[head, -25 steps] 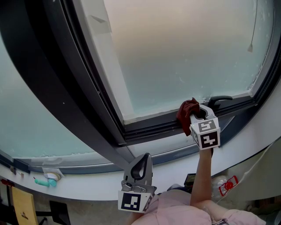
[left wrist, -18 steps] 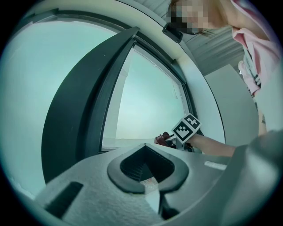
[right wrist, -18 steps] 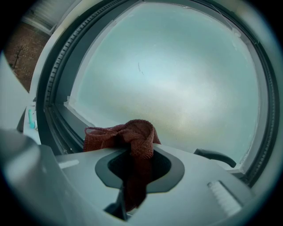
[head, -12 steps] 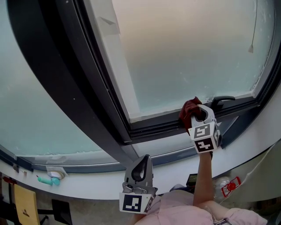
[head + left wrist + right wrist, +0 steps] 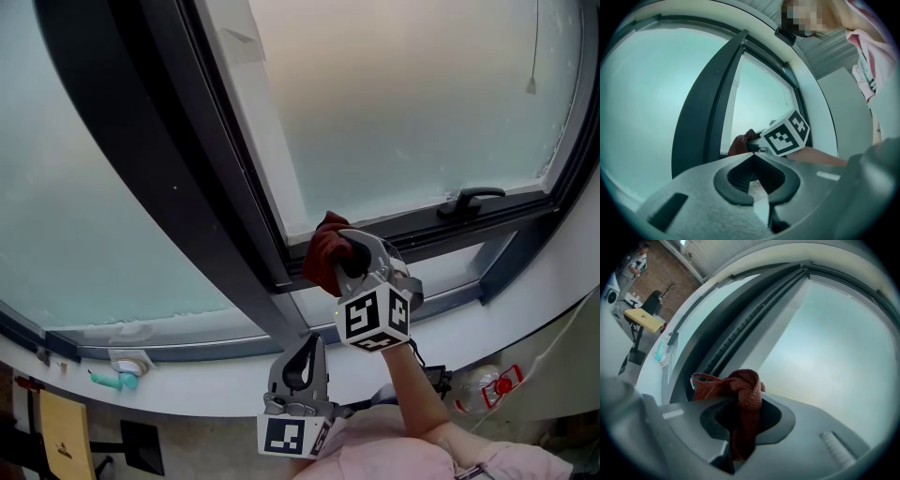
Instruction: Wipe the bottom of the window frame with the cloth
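The right gripper (image 5: 349, 261) is clamped on a dark red cloth (image 5: 326, 249); a bunched wad stands past the jaw tips and a tail hangs down between them. The cloth sits on the bottom rail of the window frame (image 5: 422, 234), close to the rail's left end where it meets the dark upright post (image 5: 202, 178); the window handle (image 5: 472, 200) is well apart to the right. The left gripper (image 5: 300, 361) hangs low and near the person, jaws together with nothing in them, taking no part.

The wipe looks to be under way at the left corner. To do it well, press the wad flat into the rail's channel; run it along the groove rather than across; work it right into the corner; grip firmly so the cloth does not drag out of the jaws.
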A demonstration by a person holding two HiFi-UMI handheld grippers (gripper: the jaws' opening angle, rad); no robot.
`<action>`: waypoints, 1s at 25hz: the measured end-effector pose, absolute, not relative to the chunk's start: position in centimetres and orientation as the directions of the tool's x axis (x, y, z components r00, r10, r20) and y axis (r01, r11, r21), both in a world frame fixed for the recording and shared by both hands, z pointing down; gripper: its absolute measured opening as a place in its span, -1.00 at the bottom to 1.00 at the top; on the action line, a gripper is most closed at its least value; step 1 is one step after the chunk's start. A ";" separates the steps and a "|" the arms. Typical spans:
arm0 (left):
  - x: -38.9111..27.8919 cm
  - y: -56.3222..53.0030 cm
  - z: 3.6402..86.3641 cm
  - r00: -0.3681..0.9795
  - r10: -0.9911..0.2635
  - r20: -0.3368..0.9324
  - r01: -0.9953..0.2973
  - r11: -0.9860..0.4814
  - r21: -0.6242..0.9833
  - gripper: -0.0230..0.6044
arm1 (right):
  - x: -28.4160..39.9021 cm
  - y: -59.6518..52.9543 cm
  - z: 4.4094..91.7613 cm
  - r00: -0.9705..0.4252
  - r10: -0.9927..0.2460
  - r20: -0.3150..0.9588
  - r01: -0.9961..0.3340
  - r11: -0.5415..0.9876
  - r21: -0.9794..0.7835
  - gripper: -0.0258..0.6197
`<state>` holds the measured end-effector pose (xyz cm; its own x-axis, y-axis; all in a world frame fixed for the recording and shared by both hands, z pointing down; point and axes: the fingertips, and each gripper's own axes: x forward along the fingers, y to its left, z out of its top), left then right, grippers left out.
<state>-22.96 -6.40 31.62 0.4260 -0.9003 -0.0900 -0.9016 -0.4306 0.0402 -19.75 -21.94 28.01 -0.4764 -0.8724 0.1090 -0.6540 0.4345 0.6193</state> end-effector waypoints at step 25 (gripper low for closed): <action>-26.9 -4.0 31.6 0.363 -0.927 -0.101 -0.927 -0.370 0.062 -0.94 | -26.1 -22.5 31.8 -0.494 -0.847 0.197 -0.590 0.494 0.639 -0.78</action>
